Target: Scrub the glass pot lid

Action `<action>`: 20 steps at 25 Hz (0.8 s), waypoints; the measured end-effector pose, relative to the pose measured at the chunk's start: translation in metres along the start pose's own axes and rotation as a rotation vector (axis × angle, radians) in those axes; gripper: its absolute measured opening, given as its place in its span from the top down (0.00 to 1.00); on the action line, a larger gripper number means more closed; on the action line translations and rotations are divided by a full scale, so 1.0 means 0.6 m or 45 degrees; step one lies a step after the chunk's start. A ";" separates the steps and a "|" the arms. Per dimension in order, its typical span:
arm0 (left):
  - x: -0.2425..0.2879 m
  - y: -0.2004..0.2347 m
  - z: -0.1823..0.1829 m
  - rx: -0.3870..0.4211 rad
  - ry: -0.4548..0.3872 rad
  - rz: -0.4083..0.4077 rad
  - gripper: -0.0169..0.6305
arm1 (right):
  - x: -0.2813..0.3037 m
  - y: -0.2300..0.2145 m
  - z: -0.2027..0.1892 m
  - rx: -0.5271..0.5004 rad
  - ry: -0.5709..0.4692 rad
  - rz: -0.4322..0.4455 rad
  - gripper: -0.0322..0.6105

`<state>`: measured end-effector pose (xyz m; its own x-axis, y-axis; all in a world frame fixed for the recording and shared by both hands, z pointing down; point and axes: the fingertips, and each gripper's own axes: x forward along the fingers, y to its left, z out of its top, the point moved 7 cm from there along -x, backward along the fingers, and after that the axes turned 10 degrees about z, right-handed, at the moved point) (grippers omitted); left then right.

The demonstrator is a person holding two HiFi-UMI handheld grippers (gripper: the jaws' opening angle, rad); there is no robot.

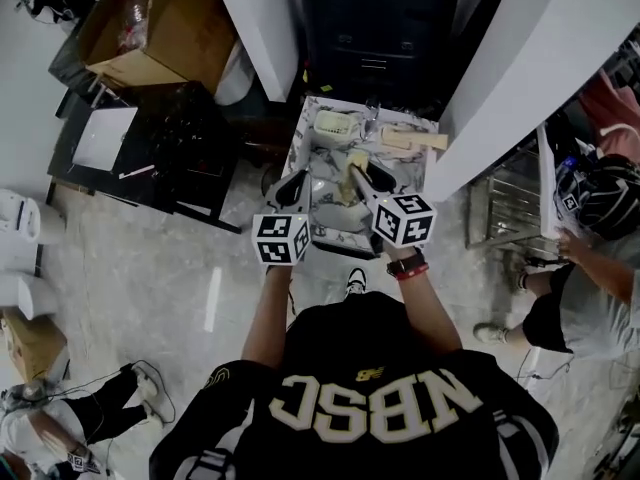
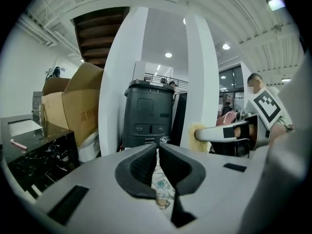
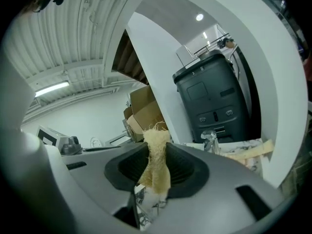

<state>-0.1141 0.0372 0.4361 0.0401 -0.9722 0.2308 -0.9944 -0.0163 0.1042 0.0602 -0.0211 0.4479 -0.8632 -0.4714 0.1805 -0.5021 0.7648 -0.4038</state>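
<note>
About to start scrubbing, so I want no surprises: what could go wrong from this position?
1. The right gripper pinches the pale yellow fibrous scrub pad along a narrow strip, with frayed ends sticking out. Hard rubbing could pull it free.
2. The left gripper is shut on nothing. Scrubbing one-handed could push things across the small marble-patterned table.
3. Pale wooden pieces crowd that table and could get knocked off.
</note>
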 end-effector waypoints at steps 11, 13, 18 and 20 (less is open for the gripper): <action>0.121 -0.013 -0.026 0.145 0.222 -0.078 0.93 | 0.037 -0.083 0.018 0.079 0.048 0.026 0.77; 0.143 -0.013 -0.029 0.191 0.250 -0.123 0.93 | 0.042 -0.089 0.018 0.084 0.048 0.021 0.77; 0.205 -0.002 -0.049 0.282 0.331 -0.235 0.93 | 0.054 -0.109 0.003 0.116 0.049 -0.032 0.77; 0.228 0.004 -0.058 0.317 0.374 -0.281 0.93 | 0.061 -0.110 0.001 0.110 0.064 -0.034 0.77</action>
<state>-0.1075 -0.0877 0.5013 0.2441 -0.8320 0.4983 -0.9508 -0.3065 -0.0460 0.0614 -0.0892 0.4805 -0.8521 -0.4669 0.2362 -0.5206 0.7105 -0.4734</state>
